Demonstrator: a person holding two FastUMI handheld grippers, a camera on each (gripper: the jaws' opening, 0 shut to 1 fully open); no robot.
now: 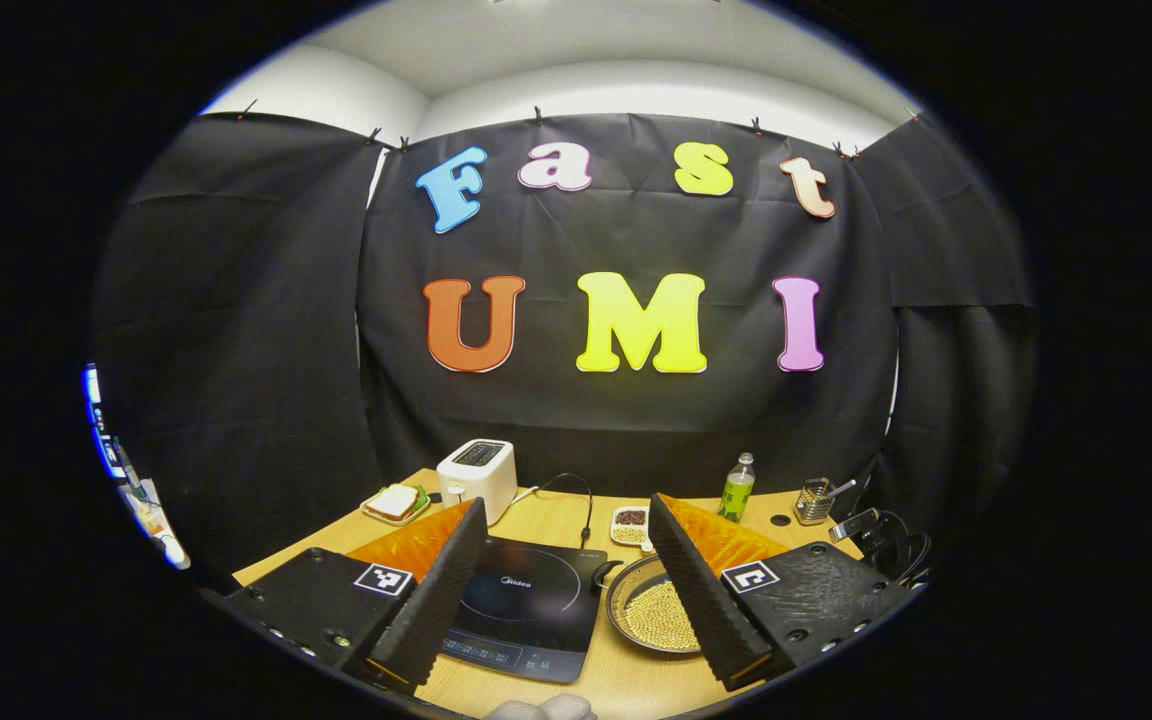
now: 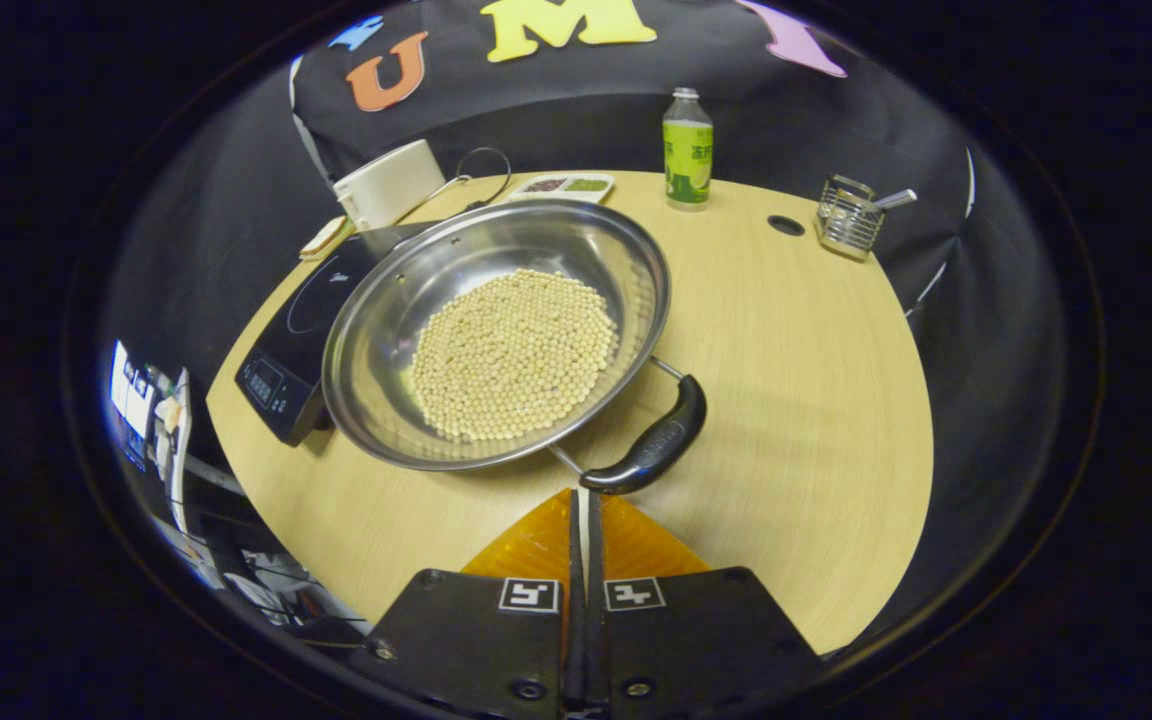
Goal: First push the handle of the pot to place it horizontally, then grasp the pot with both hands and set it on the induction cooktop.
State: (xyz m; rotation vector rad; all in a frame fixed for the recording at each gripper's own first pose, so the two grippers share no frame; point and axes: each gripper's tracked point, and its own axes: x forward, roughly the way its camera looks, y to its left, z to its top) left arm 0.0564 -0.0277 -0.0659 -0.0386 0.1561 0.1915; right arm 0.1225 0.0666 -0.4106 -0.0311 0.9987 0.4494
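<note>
One pot (image 2: 496, 335) of beans, one cooktop (image 2: 301, 345) partly hidden behind it; left tongs (image 1: 568, 520) wide open, empty; right tongs (image 2: 581, 500) closed, empty, at the handle (image 2: 651, 445).

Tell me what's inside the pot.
The pot holds a round, flat heap of small pale beads or beans, with bare steel around it. The pot's bottom under the heap is covered, so anything beneath cannot be seen.
</note>
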